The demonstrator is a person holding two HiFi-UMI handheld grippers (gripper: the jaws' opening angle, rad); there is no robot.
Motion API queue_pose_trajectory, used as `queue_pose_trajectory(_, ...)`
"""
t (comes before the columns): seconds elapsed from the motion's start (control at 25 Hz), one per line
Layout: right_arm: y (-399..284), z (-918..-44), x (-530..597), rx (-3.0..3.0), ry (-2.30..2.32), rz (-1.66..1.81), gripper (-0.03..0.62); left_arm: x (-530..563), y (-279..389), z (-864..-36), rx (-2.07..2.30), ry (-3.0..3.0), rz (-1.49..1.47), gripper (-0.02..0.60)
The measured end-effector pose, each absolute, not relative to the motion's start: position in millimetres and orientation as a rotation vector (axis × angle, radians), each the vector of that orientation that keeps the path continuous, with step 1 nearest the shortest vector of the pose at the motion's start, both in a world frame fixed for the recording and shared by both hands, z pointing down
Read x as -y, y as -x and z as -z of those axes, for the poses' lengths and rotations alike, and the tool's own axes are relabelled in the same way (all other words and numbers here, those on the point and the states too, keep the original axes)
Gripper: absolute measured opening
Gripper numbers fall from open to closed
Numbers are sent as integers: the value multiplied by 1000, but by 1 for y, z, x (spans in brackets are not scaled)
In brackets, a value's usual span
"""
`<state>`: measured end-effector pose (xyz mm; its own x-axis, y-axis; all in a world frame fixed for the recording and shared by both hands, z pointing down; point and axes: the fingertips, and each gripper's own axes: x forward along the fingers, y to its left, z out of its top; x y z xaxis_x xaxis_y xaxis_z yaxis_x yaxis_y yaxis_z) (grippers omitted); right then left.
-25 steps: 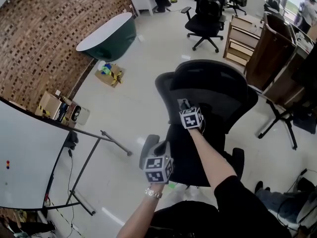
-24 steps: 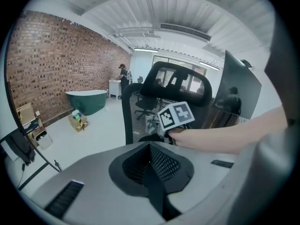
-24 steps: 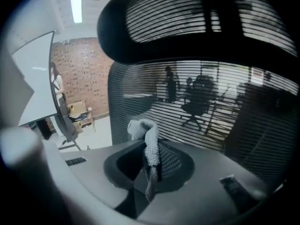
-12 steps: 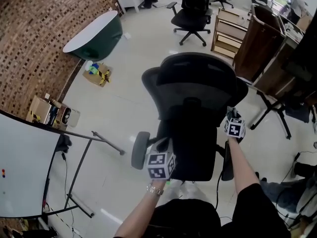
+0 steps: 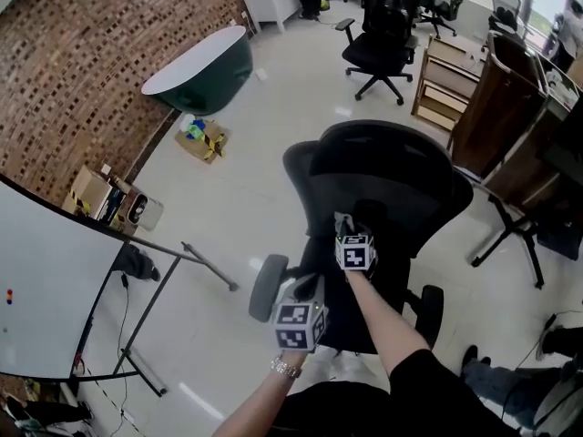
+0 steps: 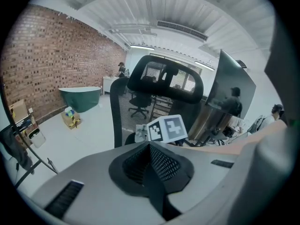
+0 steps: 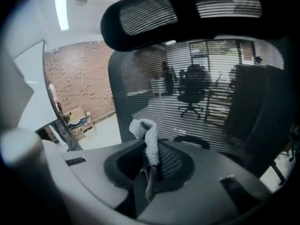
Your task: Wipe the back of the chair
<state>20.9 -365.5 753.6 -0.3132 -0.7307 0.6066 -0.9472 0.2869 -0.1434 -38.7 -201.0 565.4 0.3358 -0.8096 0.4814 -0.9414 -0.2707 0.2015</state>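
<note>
the black chair [image 5: 392, 176] stands out on the open floor [image 5: 246, 198], well apart from the brick wall [image 5: 91, 71] along the floor's left edge, with its back turned to the person. the mesh back [image 7: 140, 93] fills the right gripper view, and the headrest [image 7: 187, 11] runs across the top of it. the right gripper [image 5: 343, 222] is up at the lower middle of the back. its jaws are pinched on a grey cloth [image 7: 148, 137] whose free end sticks up past the tips. i can't tell whether the cloth actually touches the mesh, but it is very near. the left gripper [image 5: 306, 287] hangs lower, just beside the left armrest [image 5: 267, 285], with its jaws together and nothing between them.

to my eye the wiping is under way, low on the back. to do it well i'd press the bunched cloth flat to the mesh, not the hard jaw tips. i'd go in long overlapping strokes from one side edge to the other, working up toward the headrest. a chair like this may swivel or roll under a push, so bracing it at the armrest with the spare gripper would steady it. mesh gives and can snag, so light pressure and a firm pinch on the cloth seem wise.
</note>
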Motion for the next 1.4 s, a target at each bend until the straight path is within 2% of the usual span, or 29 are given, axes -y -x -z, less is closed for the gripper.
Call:
queue_pose_trajectory(0.12, 22, -758, 382, 2160, -1418, -654, 49, 196, 49, -567, 1563, -2141, -391, 3)
queue_pose_trajectory(0.24, 6, -776, 400, 2087, -1362, -596, 49, 201, 56, -568, 1583, -2124, -377, 3)
queue_pose_trajectory(0.44, -83, -771, 391, 2024, -1459, -559, 49, 210, 64, -572, 1580, -2112, -369, 3)
queue_pose_trajectory(0.72, -287, -785, 337, 1695, -1761, -618, 48, 225, 42, -573, 1505, -2164, -345, 3)
queue_pose_trajectory(0.84, -313, -771, 319, 1655, -1839, -652, 48, 225, 34, -574, 1483, -2171, -342, 3)
queue_pose_trajectory(0.96, -282, -772, 309, 1704, -1839, -701, 48, 223, 31, -579, 1474, -2163, -343, 3)
queue_pose_trajectory(1.24, -50, -759, 360, 2047, -1517, -674, 49, 214, 42, -578, 1513, -2123, -328, 3)
queue_pose_trajectory(1.4, 12, -761, 380, 1996, -1384, -646, 49, 205, 63, -579, 1583, -2076, -313, 3)
